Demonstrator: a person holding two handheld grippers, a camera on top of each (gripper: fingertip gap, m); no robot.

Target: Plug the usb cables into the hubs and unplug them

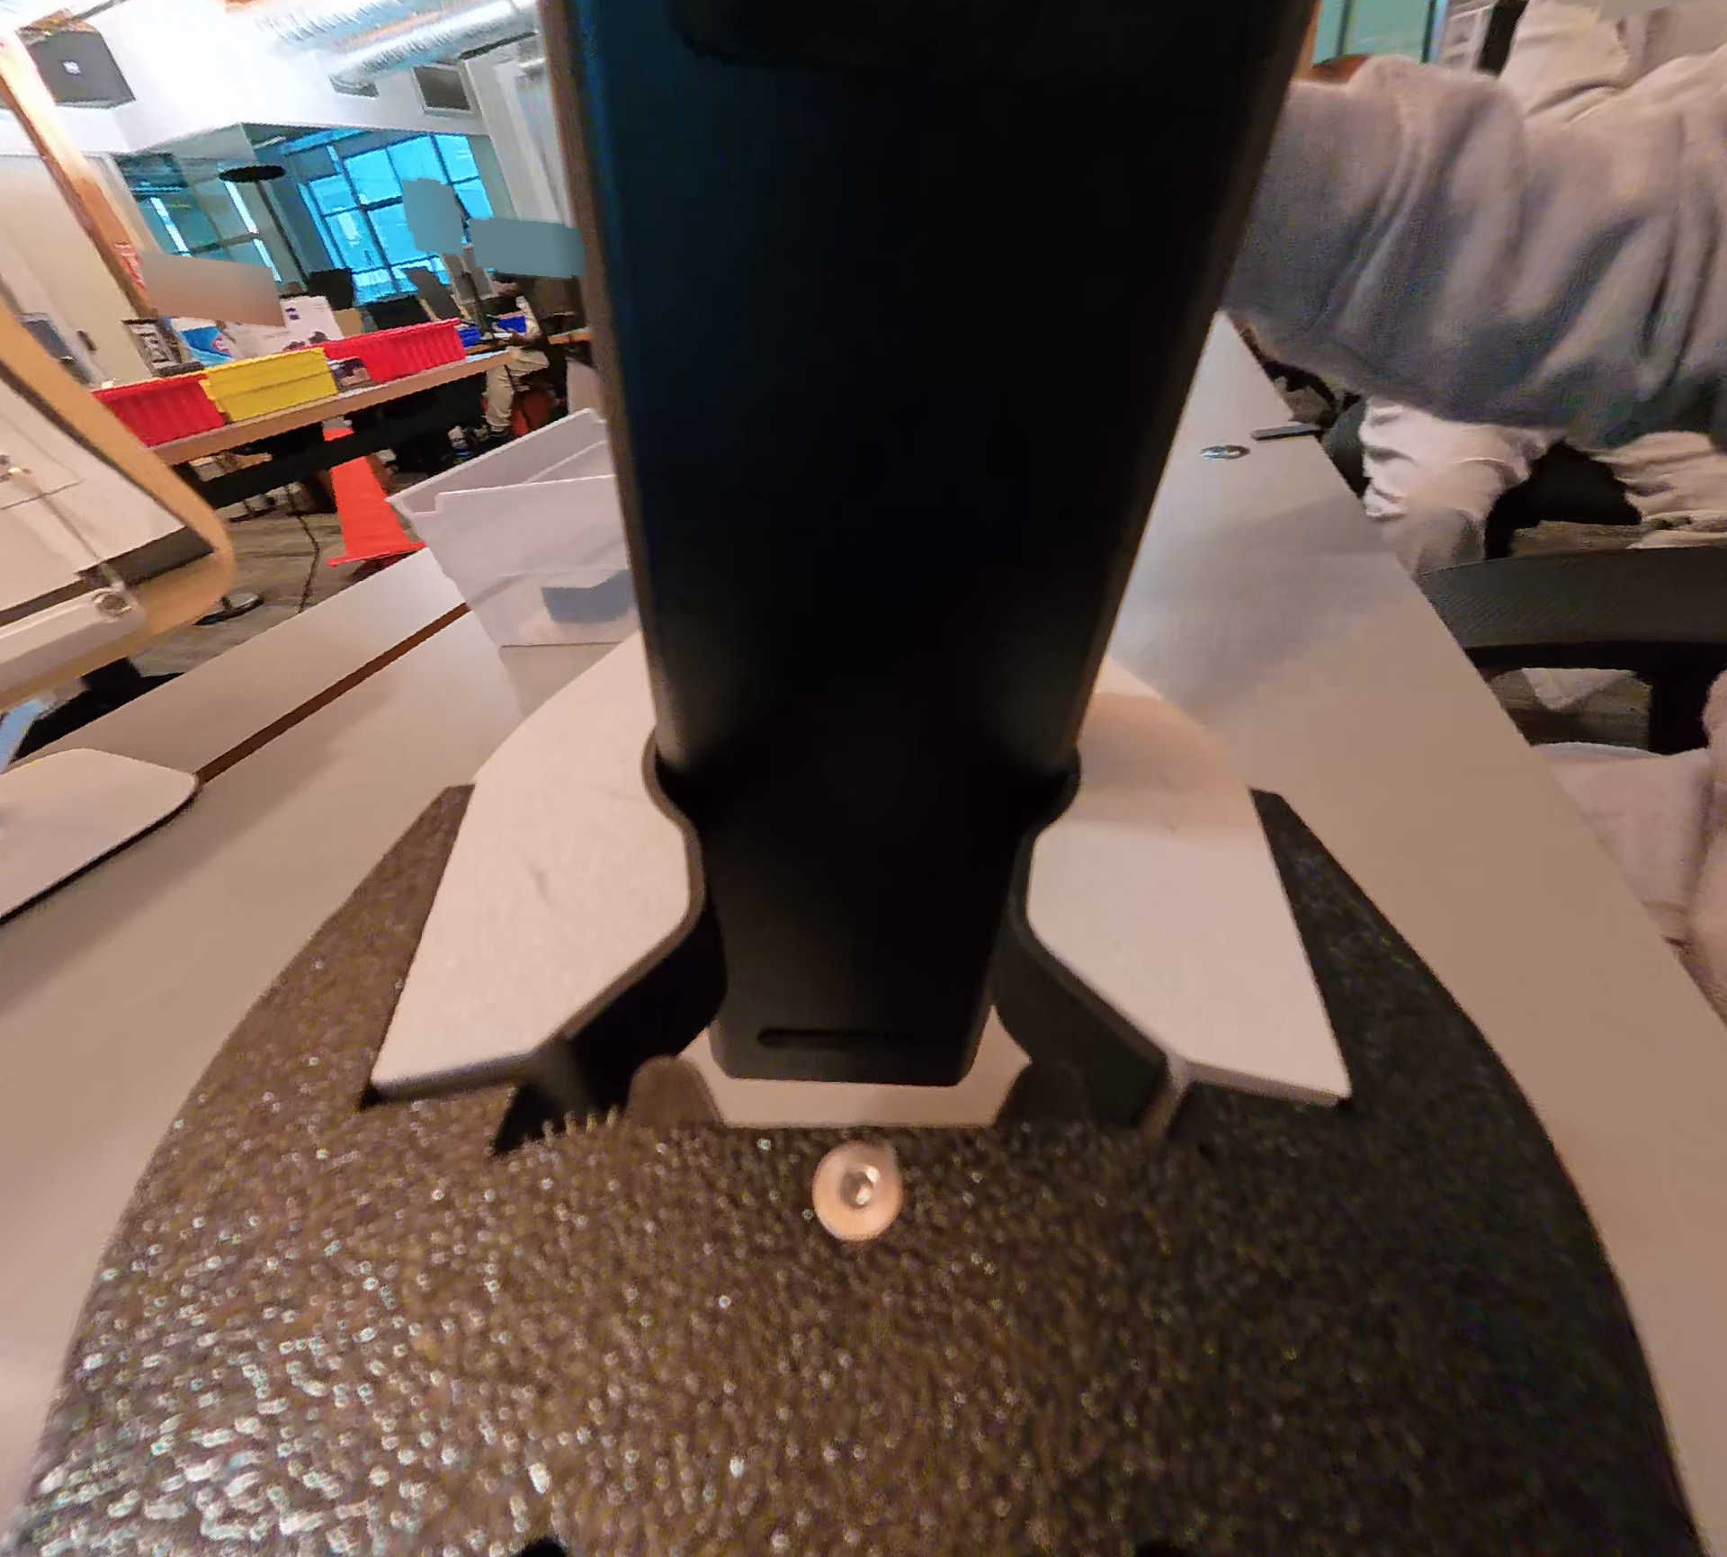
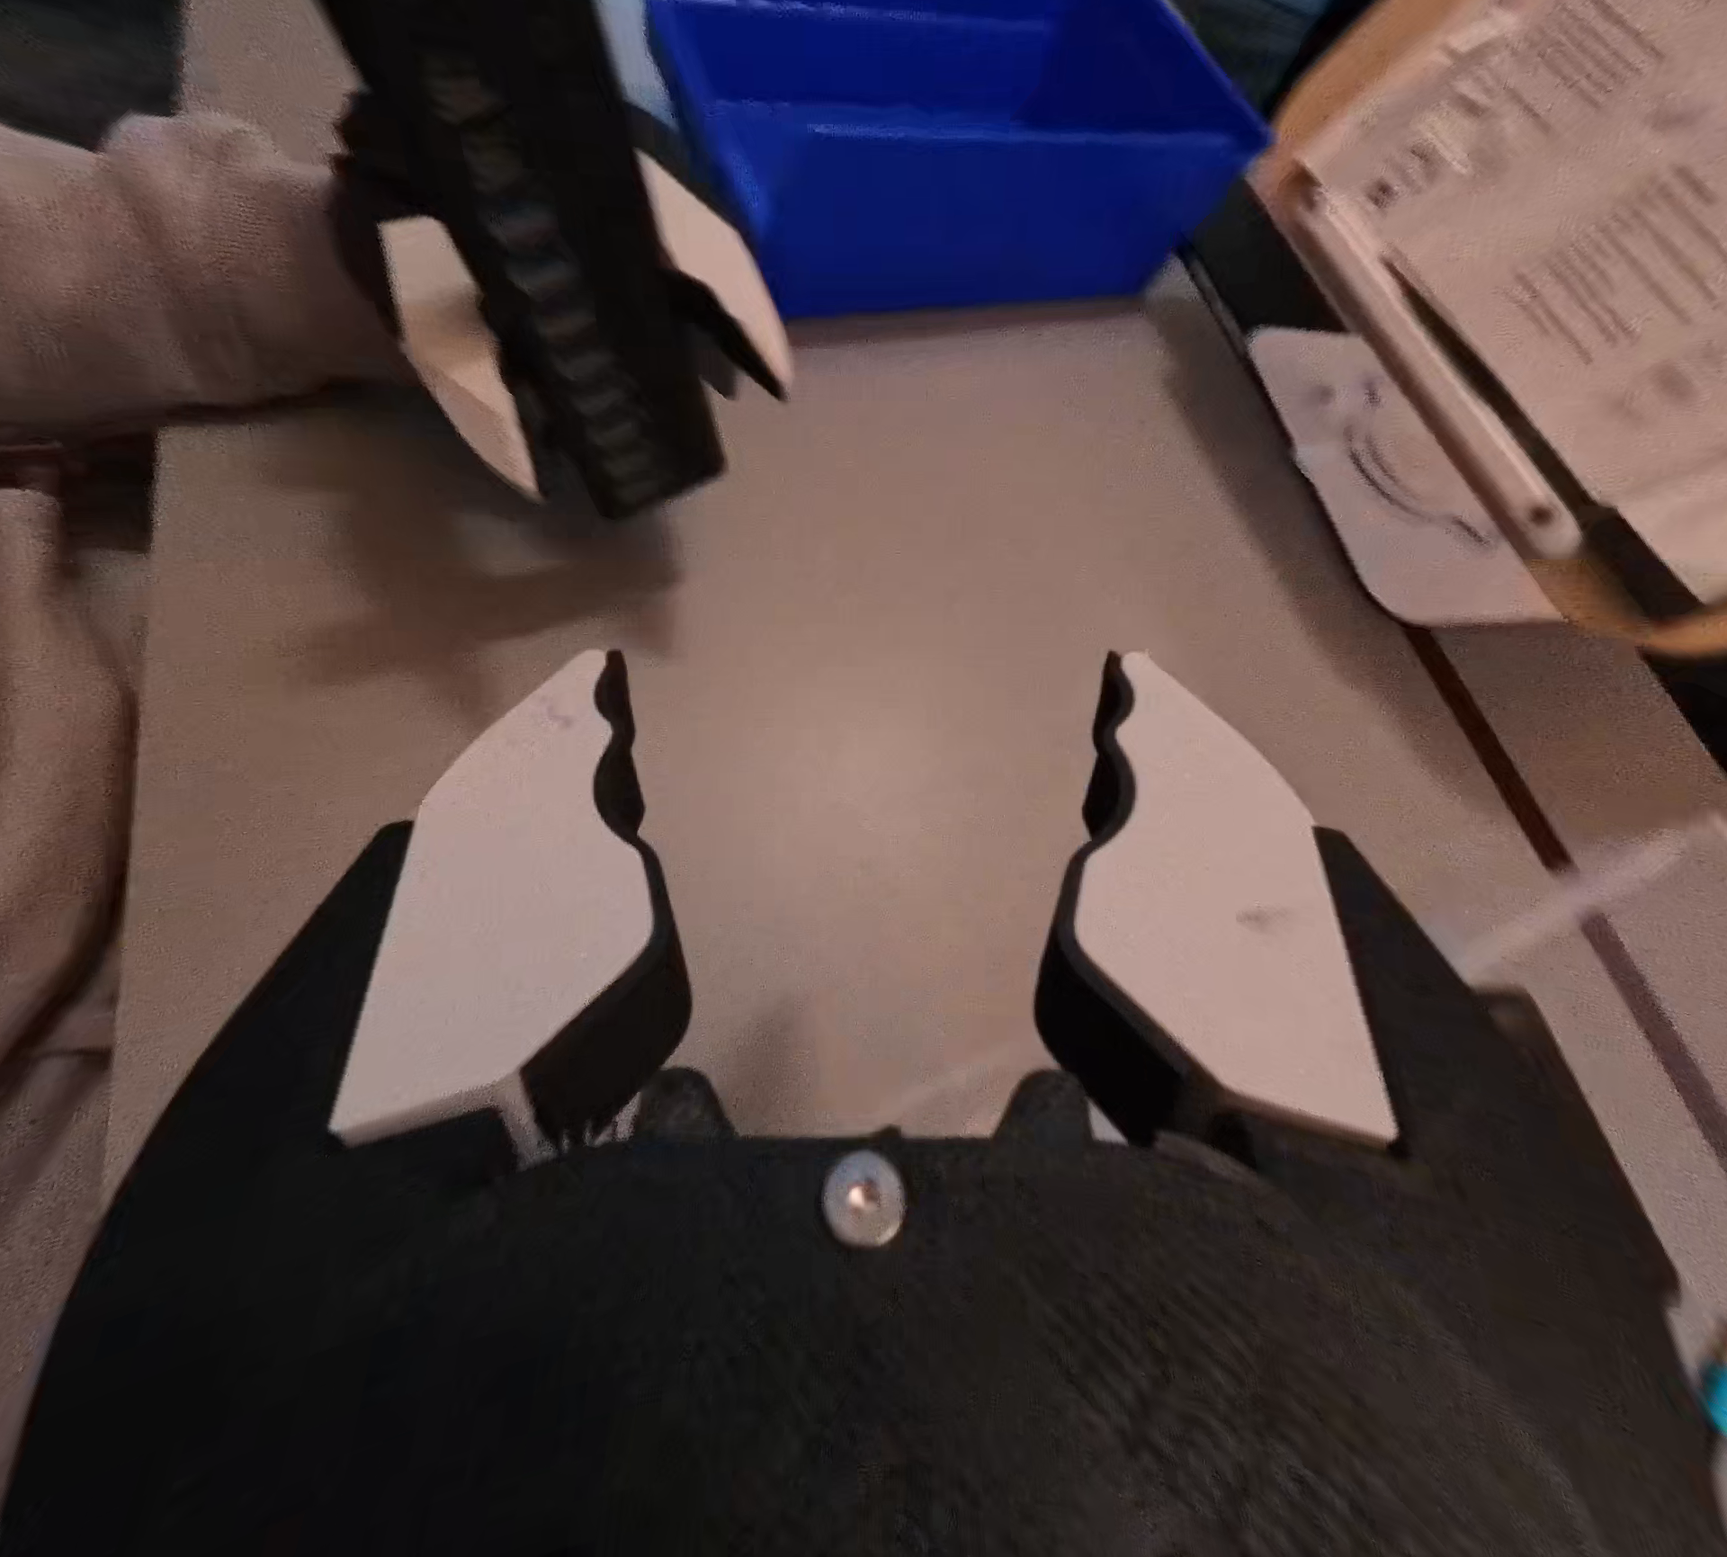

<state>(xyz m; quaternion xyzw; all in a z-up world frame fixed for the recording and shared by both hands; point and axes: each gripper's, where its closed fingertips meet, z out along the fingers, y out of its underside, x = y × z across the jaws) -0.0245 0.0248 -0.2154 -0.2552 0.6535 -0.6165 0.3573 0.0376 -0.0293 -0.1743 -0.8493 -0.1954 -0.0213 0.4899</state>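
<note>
Above the grey table (image 2: 841,540), left gripper (image 2: 617,400) clamps the black hub (image 2: 523,204) upright — right gripper (image 2: 864,662) gapes, empty.

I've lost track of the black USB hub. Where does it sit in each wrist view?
Left wrist view: the hub fills the centre, rising from between the left gripper's fingers, which are clamped on it.
Right wrist view: the hub is upper left, tilted, held by the left gripper above the table.
Shared landmark: the left gripper's pale fingers on either side of the hub.
</note>
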